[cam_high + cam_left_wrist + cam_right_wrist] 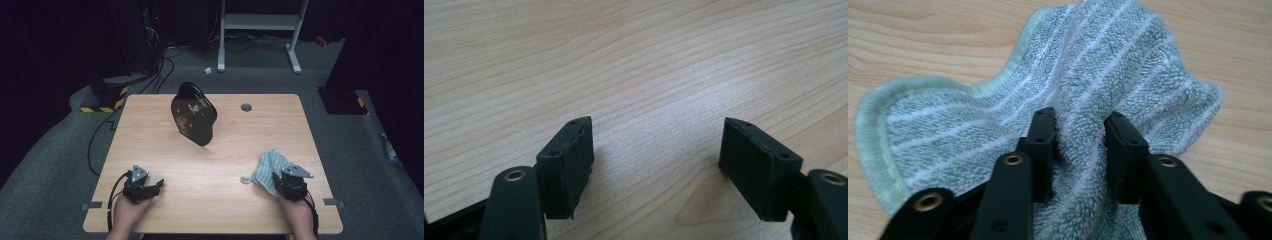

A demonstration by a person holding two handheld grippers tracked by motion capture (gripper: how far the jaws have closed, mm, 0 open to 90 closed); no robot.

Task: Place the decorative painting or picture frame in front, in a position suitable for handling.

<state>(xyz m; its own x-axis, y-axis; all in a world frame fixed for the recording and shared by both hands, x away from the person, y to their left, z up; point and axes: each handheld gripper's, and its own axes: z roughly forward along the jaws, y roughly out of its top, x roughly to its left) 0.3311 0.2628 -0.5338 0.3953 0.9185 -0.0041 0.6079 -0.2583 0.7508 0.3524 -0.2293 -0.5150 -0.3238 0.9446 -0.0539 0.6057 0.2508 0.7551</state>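
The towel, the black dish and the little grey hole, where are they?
towel [1128, 65], right gripper view, striped middle.
black dish [192, 117], high view, painted face.
grey hole [246, 107], high view, its middle.

No readable writing anywhere

No letters, numbers, brand names or labels can be made out on the black tray [194, 114], which bears only a painted flower pattern, nor on the striped cloth [1058, 90], the wooden table [210, 185] or the yellow-and-black hazard striping [102, 107] on the floor stand, which is a warning pattern without words.
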